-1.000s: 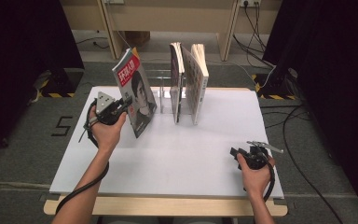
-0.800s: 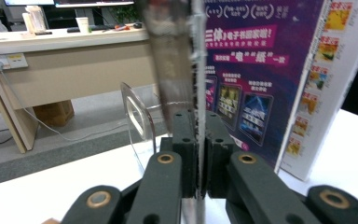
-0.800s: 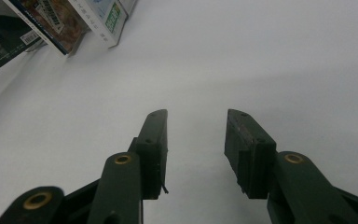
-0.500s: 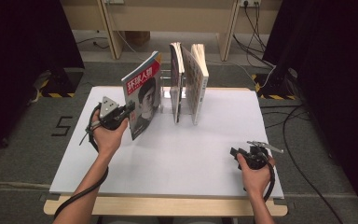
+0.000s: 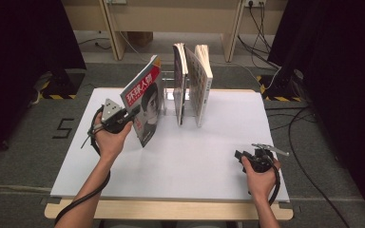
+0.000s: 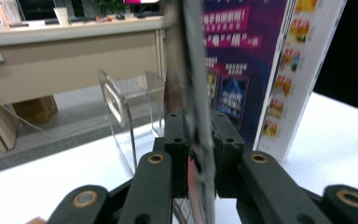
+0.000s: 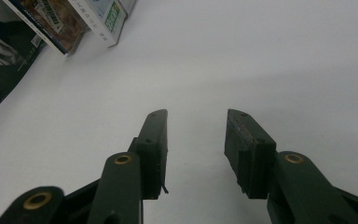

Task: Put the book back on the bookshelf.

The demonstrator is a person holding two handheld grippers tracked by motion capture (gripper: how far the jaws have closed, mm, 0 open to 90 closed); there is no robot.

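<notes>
since a second ago the magazine [image 5: 145, 107] has tipped up from leaning away toward the left edge to standing nearer upright, its top corner now swung toward the far edge beside the clear stand [image 5: 170, 92]; my left hand has barely shifted and my right has kept still.

the white bench [image 5: 195, 161] carries everything. two more books [image 5: 192, 83] stand upright in the clear stand near the middle of the far edge, just right of the magazine. the magazine stands tilted on its lower corner, on the left half of the bench, red banner at the top of the cover facing me, close to the stand but i cannot tell if it touches it.

my left tongs [image 5: 132, 114] grip the magazine by its near edge; in the left gripper view the pages [image 6: 193, 93] run straight up between the two pads [image 6: 175, 154], which press on them from both sides. those jaws have just been easing open a little, with the magazine still between them.

my right tongs [image 5: 240, 156] rest low near the right part of the near edge, well apart from the books, jaws standing apart over bare bench [image 7: 261, 56].
</notes>
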